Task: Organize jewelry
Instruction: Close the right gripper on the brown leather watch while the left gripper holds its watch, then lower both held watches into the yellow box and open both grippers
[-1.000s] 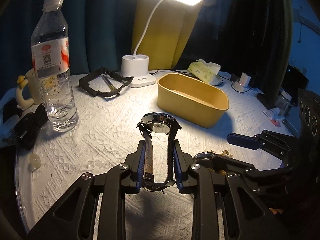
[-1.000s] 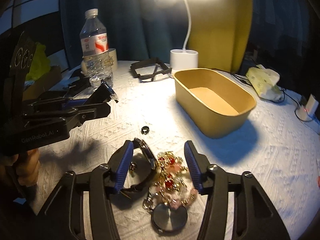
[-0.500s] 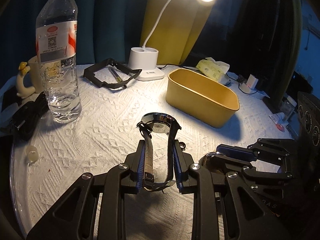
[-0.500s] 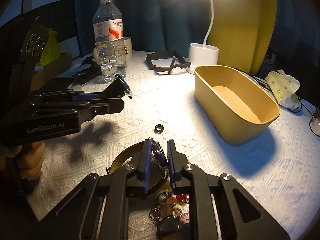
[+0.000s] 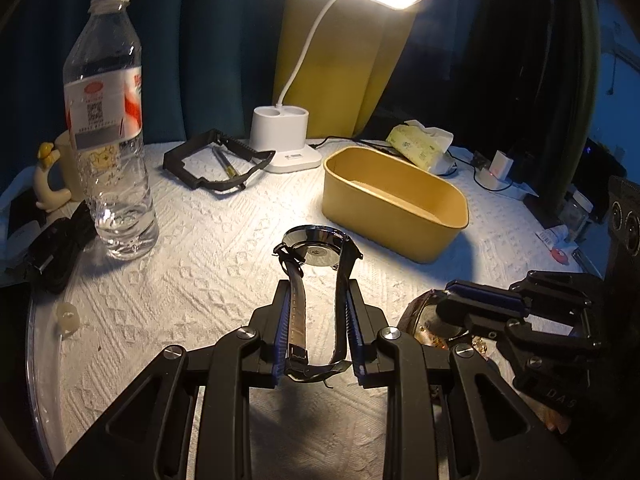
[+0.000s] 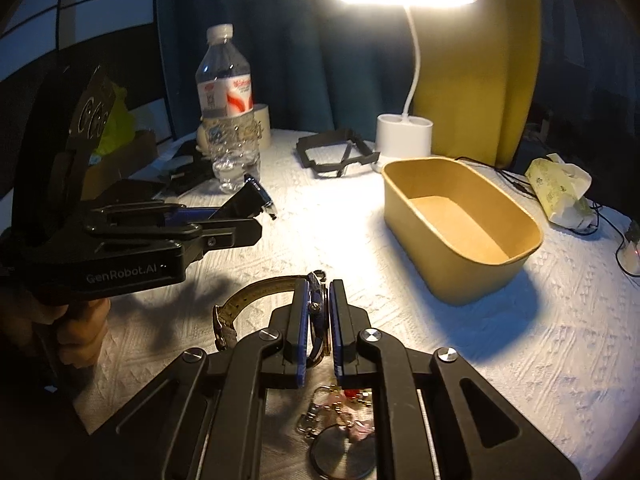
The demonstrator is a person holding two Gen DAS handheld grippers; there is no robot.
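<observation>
- Left gripper point(image 5: 318, 328): a dark-strapped watch point(image 5: 316, 250) is clamped by its band between the jaws, held above the white table point(image 5: 200, 272) at frame centre.
- Right gripper point(image 6: 319, 320): jaws are closed tight on a second watch point(image 6: 256, 292), tan strap trailing left.
- The pick-up step looks done; next, both watches would likely be carried to the yellow box point(image 6: 460, 216), upper right, and released inside.
- A beaded jewelry pile point(image 6: 344, 412) is half hidden under the right gripper; individual pieces cannot be made out.
</observation>
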